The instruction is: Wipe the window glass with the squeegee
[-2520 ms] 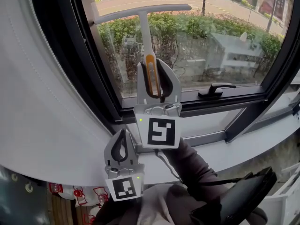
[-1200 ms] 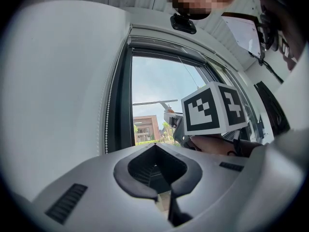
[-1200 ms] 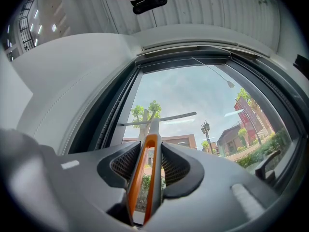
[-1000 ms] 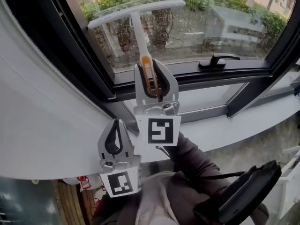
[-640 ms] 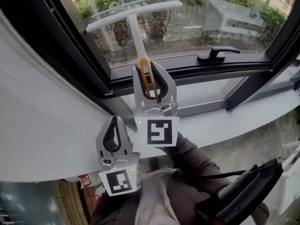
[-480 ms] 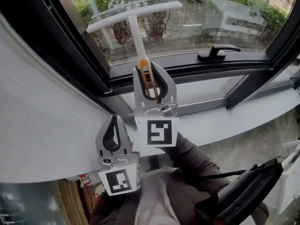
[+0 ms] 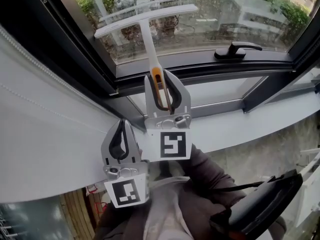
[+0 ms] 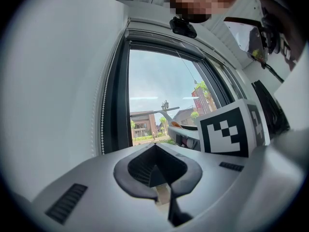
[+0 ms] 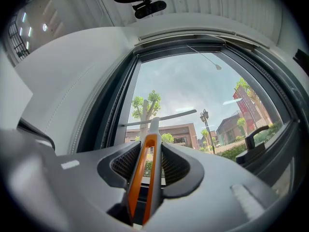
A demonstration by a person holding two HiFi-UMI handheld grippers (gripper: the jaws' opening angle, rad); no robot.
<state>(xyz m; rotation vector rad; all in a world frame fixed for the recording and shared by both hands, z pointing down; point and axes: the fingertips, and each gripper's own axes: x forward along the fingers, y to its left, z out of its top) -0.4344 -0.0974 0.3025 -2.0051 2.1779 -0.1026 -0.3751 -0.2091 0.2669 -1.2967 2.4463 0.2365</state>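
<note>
Right gripper (image 7: pixel 161 84) still pinches the squeegee (image 7: pixel 145 20) handle, blade now lower on the window glass (image 7: pixel 210 24); left gripper (image 7: pixel 121 129) stays closed, empty.

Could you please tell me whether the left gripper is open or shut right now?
Shut. The left gripper shows its jaws meeting at the tips in its own view, with nothing held between them.

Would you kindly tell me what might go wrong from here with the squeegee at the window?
The right gripper clamps the squeegee only at the end of its long handle, so the blade may twist and leave streaks. A sweep to the right could catch the window handle.
</note>
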